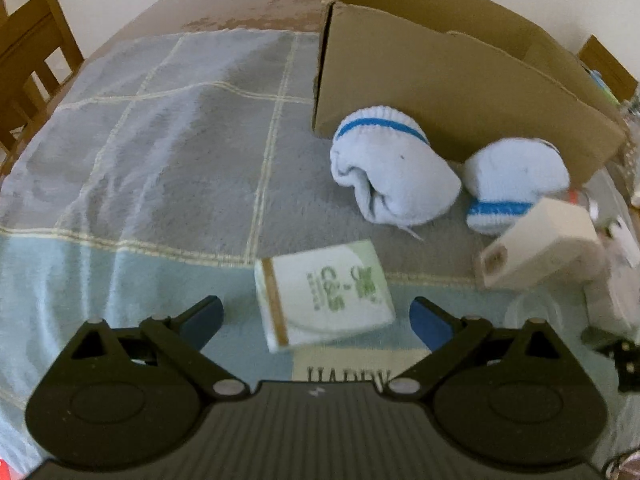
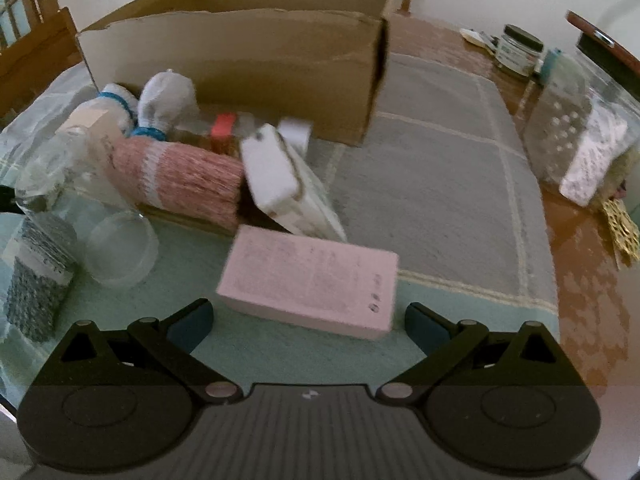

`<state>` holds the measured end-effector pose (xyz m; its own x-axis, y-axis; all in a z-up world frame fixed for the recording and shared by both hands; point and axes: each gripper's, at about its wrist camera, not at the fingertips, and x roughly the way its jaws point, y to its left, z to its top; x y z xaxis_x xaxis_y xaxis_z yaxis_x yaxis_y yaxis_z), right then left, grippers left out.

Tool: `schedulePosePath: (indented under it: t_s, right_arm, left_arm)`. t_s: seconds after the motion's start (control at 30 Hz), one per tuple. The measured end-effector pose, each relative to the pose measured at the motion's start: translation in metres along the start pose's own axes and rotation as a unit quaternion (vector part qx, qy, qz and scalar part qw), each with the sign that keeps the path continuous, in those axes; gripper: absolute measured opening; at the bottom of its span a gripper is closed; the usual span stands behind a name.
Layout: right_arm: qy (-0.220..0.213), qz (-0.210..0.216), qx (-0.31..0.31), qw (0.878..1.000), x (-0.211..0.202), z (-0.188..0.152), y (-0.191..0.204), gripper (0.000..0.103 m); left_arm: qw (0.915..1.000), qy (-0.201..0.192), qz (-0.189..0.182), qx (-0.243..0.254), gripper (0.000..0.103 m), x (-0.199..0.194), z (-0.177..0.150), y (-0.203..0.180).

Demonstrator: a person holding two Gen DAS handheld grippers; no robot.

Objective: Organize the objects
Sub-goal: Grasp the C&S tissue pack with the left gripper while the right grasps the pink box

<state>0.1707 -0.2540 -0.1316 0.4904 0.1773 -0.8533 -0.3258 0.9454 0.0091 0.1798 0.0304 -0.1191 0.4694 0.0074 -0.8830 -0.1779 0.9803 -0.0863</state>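
Note:
My left gripper [image 1: 318, 318] is open just short of a white and green tissue pack [image 1: 324, 292] lying on the cloth, its fingertips wider than the pack. Two white sock rolls with blue stripes [image 1: 394, 172] [image 1: 512, 180] lie behind it, against the open cardboard box [image 1: 460, 92]. My right gripper [image 2: 308, 320] is open, with a pink box [image 2: 312, 280] lying flat just beyond its fingertips. Behind the pink box leans a white box [image 2: 280, 176], beside a pink knitted roll [image 2: 180, 180]. The cardboard box [image 2: 240, 68] stands at the back.
A grey and pale green checked cloth [image 1: 160, 140] covers the wooden table [image 2: 580, 280]. Clear plastic cups [image 2: 120, 248] and a grey patterned roll [image 2: 36, 280] stand at left. A jar [image 2: 518, 50] and bagged items [image 2: 580, 140] sit at right. Wooden chairs [image 1: 32, 60] flank the table.

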Motion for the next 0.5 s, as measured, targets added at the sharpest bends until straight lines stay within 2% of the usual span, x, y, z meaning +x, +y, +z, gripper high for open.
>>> schedulePosePath:
  t_s: [0.13,0.27,0.5]
  right_arm:
    - [-0.002,0.002,-0.006,1.0,0.004,0.006,0.005,0.103]
    - [0.0,-0.004,-0.003,1.0,0.006,0.01,0.005,0.103]
    - [0.006,-0.011,0.006,1.0,0.007,0.01,-0.001,0.103]
  left_arm:
    - [0.9998,-0.004,0.017,-0.003,0.099,0.003,-0.001,-0.002]
    - [0.9988,-0.001,0.046,0.015,0.099,0.003,-0.01,0.001]
    - [0.9982,-0.012,0.053,0.026,0.095,0.002,-0.008,0.002]
